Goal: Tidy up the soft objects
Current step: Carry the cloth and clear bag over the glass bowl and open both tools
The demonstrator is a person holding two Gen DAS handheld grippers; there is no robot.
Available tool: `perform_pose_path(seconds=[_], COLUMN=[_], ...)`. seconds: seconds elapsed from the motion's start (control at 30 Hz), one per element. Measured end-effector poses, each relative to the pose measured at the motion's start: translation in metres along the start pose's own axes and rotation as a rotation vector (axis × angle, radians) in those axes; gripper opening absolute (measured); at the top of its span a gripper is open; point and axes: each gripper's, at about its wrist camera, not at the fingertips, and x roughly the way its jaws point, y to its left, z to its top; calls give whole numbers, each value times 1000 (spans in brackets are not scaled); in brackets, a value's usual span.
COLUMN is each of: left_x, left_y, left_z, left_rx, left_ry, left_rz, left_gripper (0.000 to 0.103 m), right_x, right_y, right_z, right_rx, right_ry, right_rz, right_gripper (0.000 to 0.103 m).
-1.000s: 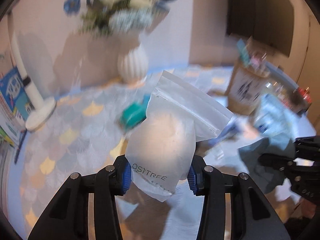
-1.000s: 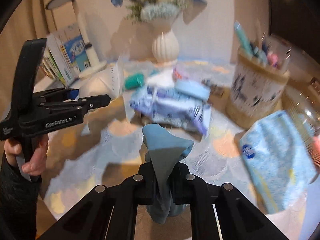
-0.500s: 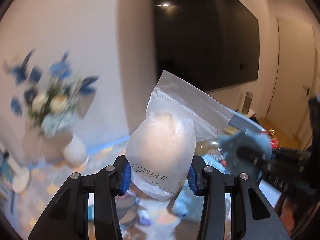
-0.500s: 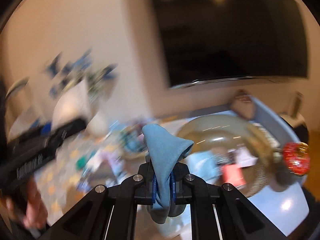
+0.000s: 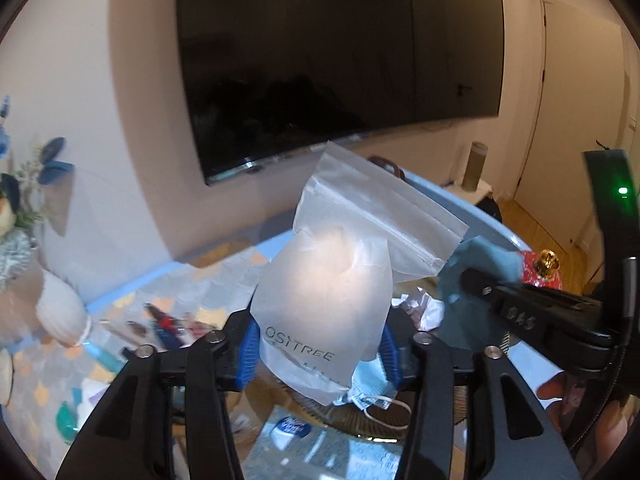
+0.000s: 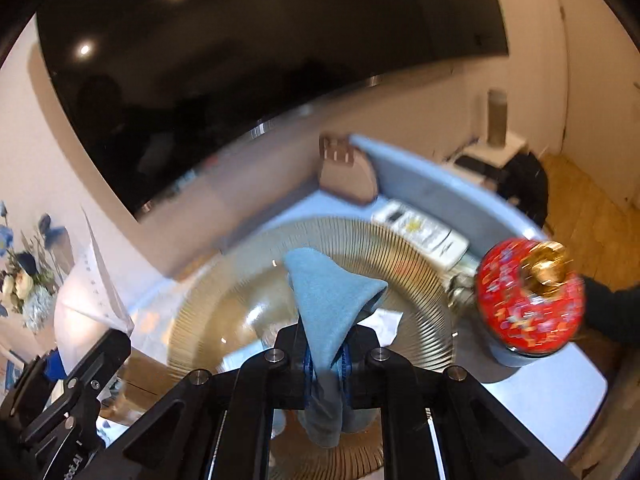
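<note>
Both hands have swung off the cluttered tabletop with the vase and now sit over the ribbed glass bowl at the right end of the table. Left gripper has the frosted zip bag between its blue pads; jaws are opening, and a gap shows on the right side, so the grip looks about gone. Below it: a face mask in the bowl, tissue pack nearer the camera. Right gripper is clamped tight on the blue cloth, which stands up over the bowl's centre. Advice: let the bag drop straight, keep the left fingers clear of the bowl rim, then lower the cloth before releasing so it lands inside. Watch the red tin just right of the bowl; don't clip it pulling out.
</note>
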Motion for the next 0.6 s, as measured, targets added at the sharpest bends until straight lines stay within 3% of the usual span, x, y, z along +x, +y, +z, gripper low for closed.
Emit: perform_pose_path(seconds=[0.1,0.23,0.3,0.37,0.6], left_x=[14,7,-1,-9,-61], left_y=[-7,-9,-7,-6,16], left_z=[-2,-7,-9,-10,-28], left_rx=[13,19,21,28,24], left_ry=[28,13,14,5,-41], left_rz=[-14,-9,-21,-28,-7], left_gripper=[71,74,74,74,74], right_x=[16,6,-2,-8,-46], right_y=[-9,-12,-13,-12,11], right_z=[-3,-9,-13,-14,-12], right_rx=[31,23,15,-6,-66], right_ry=[70,53,35,13,-51], right_rz=[27,-2,10,-6,54], right_gripper=[15,22,33,55,57])
